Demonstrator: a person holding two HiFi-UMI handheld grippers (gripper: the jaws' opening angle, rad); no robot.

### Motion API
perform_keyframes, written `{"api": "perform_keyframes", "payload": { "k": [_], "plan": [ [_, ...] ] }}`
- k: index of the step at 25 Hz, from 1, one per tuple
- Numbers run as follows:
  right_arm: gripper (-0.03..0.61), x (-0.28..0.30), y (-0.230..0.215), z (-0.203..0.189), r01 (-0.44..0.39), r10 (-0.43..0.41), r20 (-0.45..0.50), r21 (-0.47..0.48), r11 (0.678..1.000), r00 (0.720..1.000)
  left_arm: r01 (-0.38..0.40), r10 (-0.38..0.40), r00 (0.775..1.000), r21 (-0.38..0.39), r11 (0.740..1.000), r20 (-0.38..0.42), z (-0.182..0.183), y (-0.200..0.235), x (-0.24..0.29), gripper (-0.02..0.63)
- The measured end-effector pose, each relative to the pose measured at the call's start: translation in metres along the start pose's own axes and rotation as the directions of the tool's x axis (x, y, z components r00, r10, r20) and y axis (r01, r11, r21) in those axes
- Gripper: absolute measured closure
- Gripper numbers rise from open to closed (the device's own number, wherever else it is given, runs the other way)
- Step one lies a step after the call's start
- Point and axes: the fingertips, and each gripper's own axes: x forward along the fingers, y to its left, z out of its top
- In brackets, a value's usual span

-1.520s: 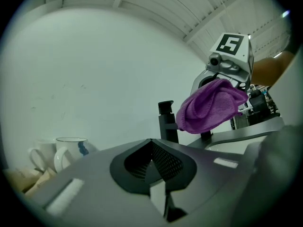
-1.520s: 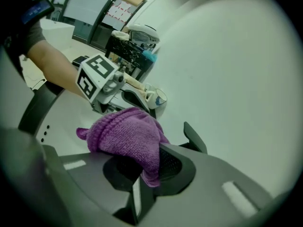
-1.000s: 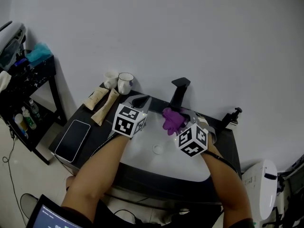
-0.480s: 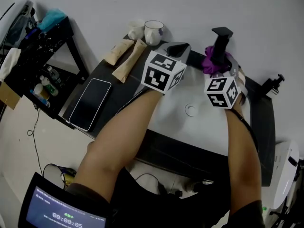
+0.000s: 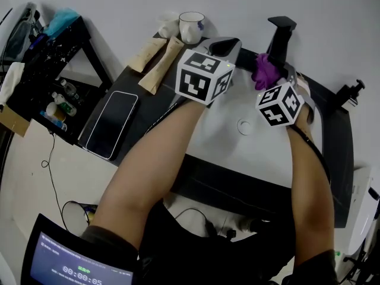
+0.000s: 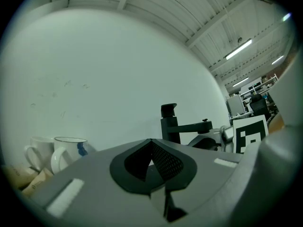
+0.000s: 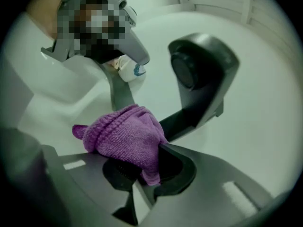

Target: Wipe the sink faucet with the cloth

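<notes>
A black faucet (image 5: 278, 42) stands at the back of the white sink (image 5: 261, 147). In the right gripper view its spout and round head (image 7: 201, 77) fill the middle. My right gripper (image 5: 268, 81) is shut on a purple cloth (image 5: 264, 69), and the bunched cloth (image 7: 125, 136) lies against the faucet's lower part. My left gripper (image 5: 222, 46) is shut with nothing in it, held over the sink's back left corner. From the left gripper view the faucet (image 6: 171, 124) rises just beyond the closed left gripper (image 6: 152, 167).
Two mugs (image 5: 191, 25) and two tan tubes (image 5: 159, 61) sit at the counter's back left, and a phone (image 5: 110, 123) lies on its left end. A black rack (image 5: 44, 70) stands to the left. A small black fixture (image 5: 350, 94) is at the right.
The head camera has swung so the sink sits higher in view. My right gripper has carried the purple cloth from in front of the faucet up against its column. The left gripper stayed shut.
</notes>
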Motion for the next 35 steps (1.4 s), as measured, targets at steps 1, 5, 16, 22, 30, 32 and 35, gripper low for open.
{"api": "perform_keyframes", "payload": {
  "k": [1,5,16,22,30,32,35],
  "plan": [
    [0.525,0.001,0.006,-0.002,-0.027,0.027,-0.018,0.001,1.000,0.999,0.002,-0.002,1.000,0.003,1.000,-0.002,0.000,0.000,0.000,0.597],
    [0.528,0.002,0.009,-0.004,-0.052,0.053,-0.036,0.017,0.998,0.998,0.012,-0.012,1.000,0.011,1.000,-0.009,-0.002,-0.002,0.001,0.597],
    [0.525,-0.065,-0.013,0.047,-0.080,0.028,0.364,0.129,0.988,0.931,-0.008,0.008,0.999,0.026,1.000,-0.032,-0.007,0.004,-0.003,0.597],
    [0.525,-0.070,-0.003,0.037,-0.178,0.141,0.435,0.045,0.983,0.889,-0.013,0.014,0.999,0.024,1.000,-0.036,-0.009,0.003,-0.006,0.597],
    [0.522,-0.058,-0.119,0.006,0.090,-0.194,0.304,0.324,0.942,0.933,0.002,-0.002,1.000,0.012,1.000,-0.014,-0.006,0.000,-0.002,0.597],
    [0.520,-0.050,-0.143,0.019,0.119,-0.201,0.282,0.281,0.952,0.938,0.004,-0.004,1.000,0.009,1.000,-0.005,-0.004,0.001,0.000,0.597],
    [0.520,-0.026,-0.153,0.028,0.098,-0.131,0.211,0.159,0.982,0.969,-0.006,0.006,1.000,-0.006,1.000,-0.001,-0.004,0.005,0.000,0.597]
  ]
}}
